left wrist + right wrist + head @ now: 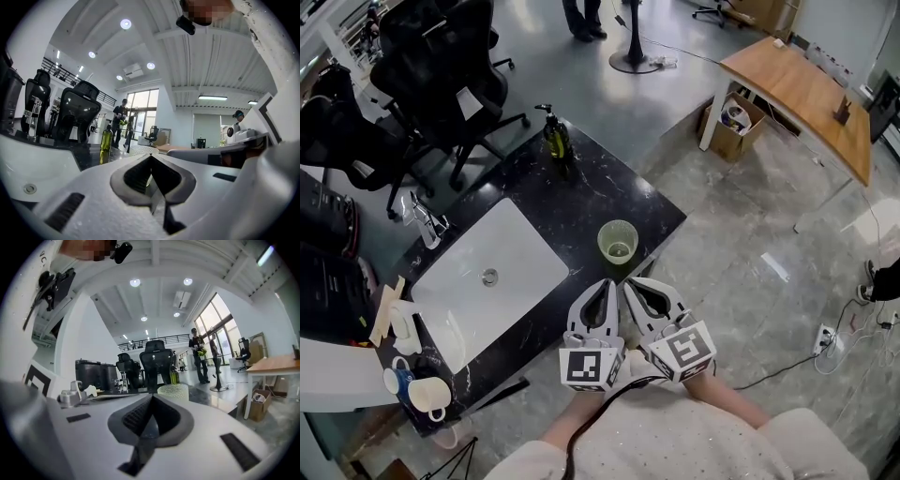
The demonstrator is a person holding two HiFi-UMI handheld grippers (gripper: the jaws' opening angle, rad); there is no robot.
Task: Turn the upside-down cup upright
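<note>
Your cup (618,241) stands upright on the table (591,192); left gripper (605,284) and right gripper (631,282) hover beside it, jaws clenched, empty.

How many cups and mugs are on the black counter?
3. A green cup stands near the counter's front edge; a bluish mug and a cream mug sit at its lower-left corner. Others may be hidden.

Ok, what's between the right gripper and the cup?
Nothing: just bare black countertop between the right gripper and the cup, in the head view.
</note>
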